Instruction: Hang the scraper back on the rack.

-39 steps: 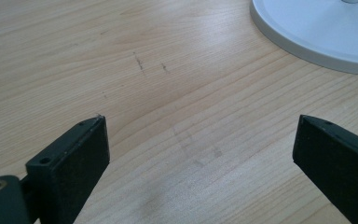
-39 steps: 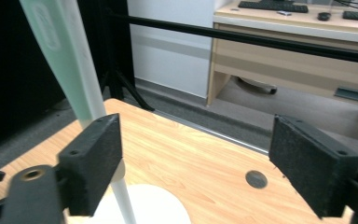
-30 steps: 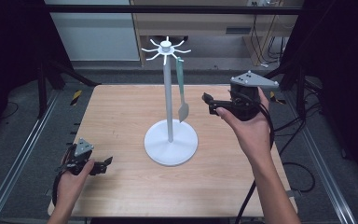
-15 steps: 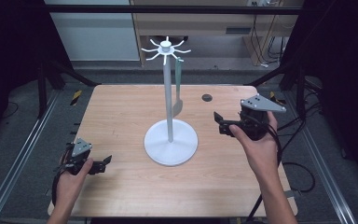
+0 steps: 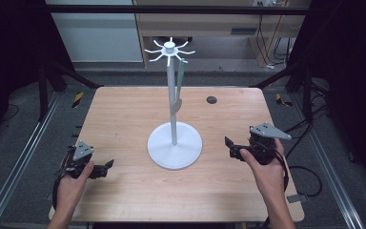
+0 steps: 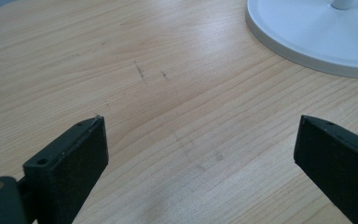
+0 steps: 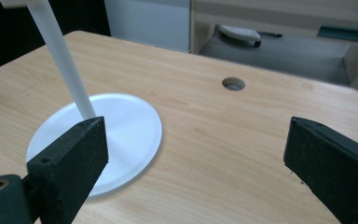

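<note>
A white stand [image 5: 174, 143] with a round base, a tall pole and several hook arms at its top stands mid-table. A grey-green spatula [image 5: 177, 88] hangs from one hook beside the pole. My left gripper [image 5: 106, 167] rests near the table's front left, open and empty; its view shows bare wood and the stand's base [image 6: 317, 32] at upper right. My right gripper [image 5: 229, 147] sits low at the right of the base, open with nothing between its jaws; the pole [image 7: 65, 60] and base [image 7: 116, 135] lie ahead on its left.
A round cable hole [image 5: 211, 99] [image 7: 233, 84] lies at the back right of the wooden table [image 5: 124, 119]. Metal rails run along both table sides. Cables trail on the floor at right. A cabinet and desk stand behind the table.
My right gripper has come back from beside the hanging spatula, down and toward the front right of the table, with nothing in it. The spatula stays on its hook. The left gripper is still.
</note>
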`<state>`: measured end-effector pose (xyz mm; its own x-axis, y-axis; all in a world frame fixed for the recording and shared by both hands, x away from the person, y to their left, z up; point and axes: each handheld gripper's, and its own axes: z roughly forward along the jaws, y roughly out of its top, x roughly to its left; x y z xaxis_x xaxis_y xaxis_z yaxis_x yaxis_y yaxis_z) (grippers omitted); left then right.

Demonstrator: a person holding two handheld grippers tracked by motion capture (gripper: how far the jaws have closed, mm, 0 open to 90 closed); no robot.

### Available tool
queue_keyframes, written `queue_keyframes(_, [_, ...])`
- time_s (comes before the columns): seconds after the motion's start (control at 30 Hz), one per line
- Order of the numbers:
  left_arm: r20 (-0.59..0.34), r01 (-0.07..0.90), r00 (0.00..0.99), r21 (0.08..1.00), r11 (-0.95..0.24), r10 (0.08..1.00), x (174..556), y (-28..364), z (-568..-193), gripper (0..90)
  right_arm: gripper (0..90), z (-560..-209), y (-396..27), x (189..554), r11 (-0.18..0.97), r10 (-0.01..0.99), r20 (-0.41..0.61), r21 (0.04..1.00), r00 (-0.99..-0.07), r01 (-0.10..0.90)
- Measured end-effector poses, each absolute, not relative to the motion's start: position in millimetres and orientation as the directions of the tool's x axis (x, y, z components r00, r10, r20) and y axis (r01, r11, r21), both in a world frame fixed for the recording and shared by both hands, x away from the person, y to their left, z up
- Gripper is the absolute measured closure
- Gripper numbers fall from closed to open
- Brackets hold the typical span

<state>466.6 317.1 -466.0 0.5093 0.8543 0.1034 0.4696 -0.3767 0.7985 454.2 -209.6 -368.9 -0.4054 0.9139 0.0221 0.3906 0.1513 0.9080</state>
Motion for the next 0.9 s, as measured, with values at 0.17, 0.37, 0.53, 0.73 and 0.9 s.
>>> queue_keyframes(0.17, [0.119,0.466,0.513,0.793,-0.393,0.85,466,314,-467,2.6,5.0,-391,-209,454,0.153,0.909,0.038,0.896,-0.416,0.416])
queue_keyframes(0.37, [0.124,0.468,0.52,0.786,-0.404,0.845,467,313,-468,2.6,7.8,-417,-205,457,0.161,0.91,0.04,0.883,-0.412,0.442])
queue_keyframes(0.53, [0.121,0.47,0.518,0.787,-0.4,0.847,467,314,-468,2.6,8.4,-434,-203,463,0.161,0.914,0.043,0.875,-0.403,0.457])
queue_keyframes(0.73, [0.117,0.473,0.52,0.786,-0.399,0.846,467,314,-468,2.6,8.4,-451,-201,471,0.169,0.917,0.041,0.862,-0.397,0.479])
queue_keyframes(0.9, [0.115,0.472,0.524,0.785,-0.4,0.844,470,313,-467,2.6,10.0,-466,-203,473,0.149,0.924,0.062,0.851,-0.378,0.504])
